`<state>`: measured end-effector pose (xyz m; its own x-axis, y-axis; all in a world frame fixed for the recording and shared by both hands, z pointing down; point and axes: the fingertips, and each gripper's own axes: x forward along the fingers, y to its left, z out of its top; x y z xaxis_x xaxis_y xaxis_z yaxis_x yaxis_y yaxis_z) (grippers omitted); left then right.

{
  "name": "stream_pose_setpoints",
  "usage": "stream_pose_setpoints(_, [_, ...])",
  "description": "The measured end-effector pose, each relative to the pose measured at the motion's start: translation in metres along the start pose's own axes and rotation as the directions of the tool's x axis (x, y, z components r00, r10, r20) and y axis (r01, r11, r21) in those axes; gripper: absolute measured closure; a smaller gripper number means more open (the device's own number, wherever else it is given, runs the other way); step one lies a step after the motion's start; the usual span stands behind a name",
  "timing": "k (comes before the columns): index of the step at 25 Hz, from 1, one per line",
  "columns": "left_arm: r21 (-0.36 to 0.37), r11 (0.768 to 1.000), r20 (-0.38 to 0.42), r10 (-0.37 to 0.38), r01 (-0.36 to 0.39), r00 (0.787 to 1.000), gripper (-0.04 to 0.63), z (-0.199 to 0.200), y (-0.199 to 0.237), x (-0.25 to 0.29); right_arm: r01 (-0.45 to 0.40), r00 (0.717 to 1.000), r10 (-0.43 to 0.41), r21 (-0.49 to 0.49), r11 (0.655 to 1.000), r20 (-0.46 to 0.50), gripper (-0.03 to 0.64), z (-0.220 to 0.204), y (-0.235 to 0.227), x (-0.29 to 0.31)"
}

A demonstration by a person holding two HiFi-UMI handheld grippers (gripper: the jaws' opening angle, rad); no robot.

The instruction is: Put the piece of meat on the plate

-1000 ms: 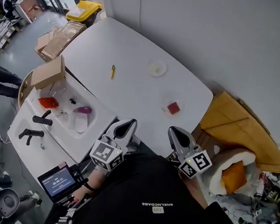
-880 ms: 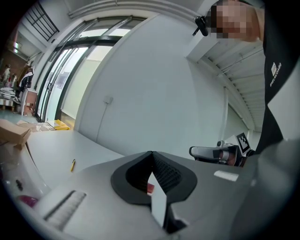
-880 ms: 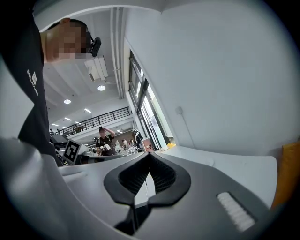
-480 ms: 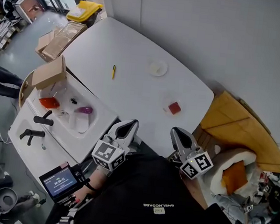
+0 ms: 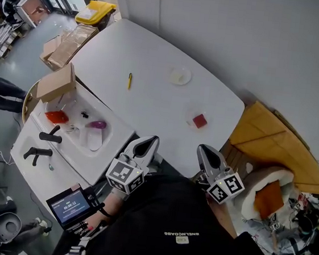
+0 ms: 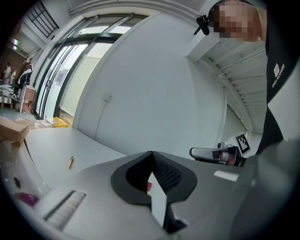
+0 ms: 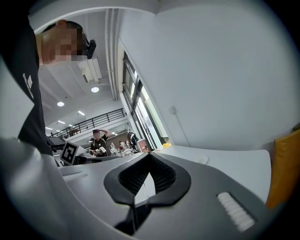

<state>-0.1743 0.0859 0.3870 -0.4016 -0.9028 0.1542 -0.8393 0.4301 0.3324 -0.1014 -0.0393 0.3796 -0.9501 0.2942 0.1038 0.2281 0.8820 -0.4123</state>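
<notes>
The piece of meat [image 5: 199, 120] is a small red square lying on the white table [image 5: 150, 54], near its right end. The plate [image 5: 179, 75] is a small pale round dish farther back on the table, and it also shows as a low disc [image 7: 198, 160] in the right gripper view. Both grippers hover at the table's near edge, short of the meat. My left gripper [image 5: 146, 144] is shut with nothing in it. My right gripper [image 5: 205, 152] is shut too, also with nothing held. A sliver of the red meat [image 6: 148, 187] shows behind the left jaws.
A yellow pen [image 5: 129, 80] lies on the table left of the plate. A white sink unit [image 5: 66, 142] with black taps and a cardboard box [image 5: 55, 82] stands at the left. Flat cardboard [image 5: 272, 145] and an orange cushion [image 5: 267, 197] lie on the right.
</notes>
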Motion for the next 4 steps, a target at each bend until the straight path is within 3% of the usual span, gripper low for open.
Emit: stream_pose_setpoints(4, [-0.003, 1.0, 0.006, 0.007, -0.007, 1.0, 0.577, -0.0013, 0.0026, -0.0018, 0.008, 1.0, -0.008, 0.008, 1.0, 0.0, 0.612, -0.0027, -0.0018, -0.0005])
